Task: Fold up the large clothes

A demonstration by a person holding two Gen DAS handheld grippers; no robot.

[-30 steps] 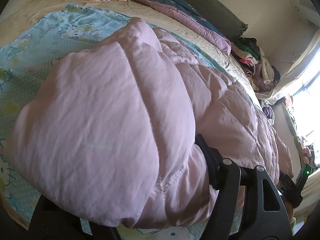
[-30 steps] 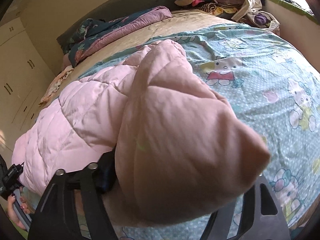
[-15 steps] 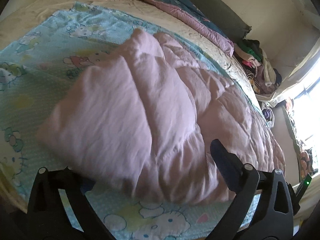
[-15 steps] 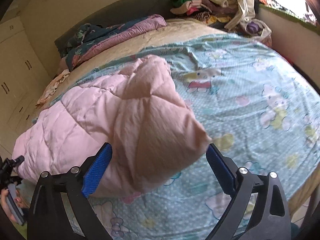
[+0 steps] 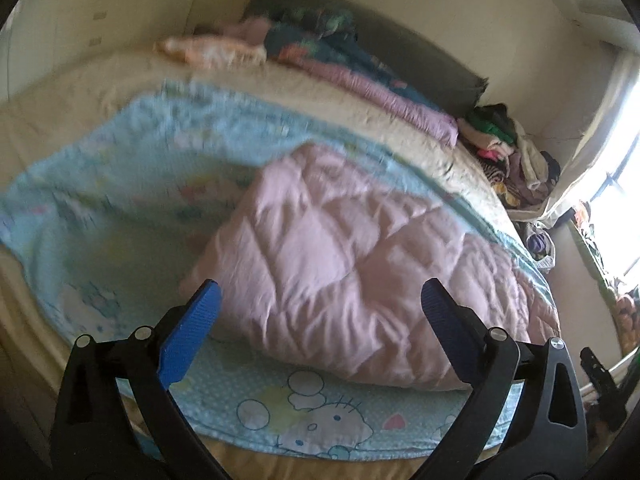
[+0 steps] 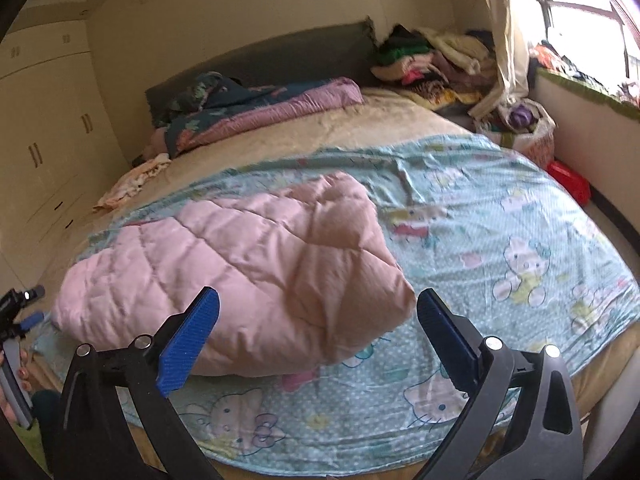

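1. The pink quilted garment [image 5: 348, 276] is seen folded on the blue cartoon sheet [image 6: 500, 240] of the bed.
2. Both the left tongs [image 5: 320, 308] and the right tongs [image 6: 318, 312] are spread wide, with nothing pinched.
3. The garment lies just ahead of both, its long axis running between them.

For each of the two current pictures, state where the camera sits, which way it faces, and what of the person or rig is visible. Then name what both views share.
Left wrist: on the left gripper, looking down across the bed at the pink quilted coat; its open blue-padded fingers show.
Right wrist: on the right gripper, facing the headboard; its open fingers show, with the other gripper in a hand at the left edge.
Shared: coat, cartoon sheet, clothes pile.
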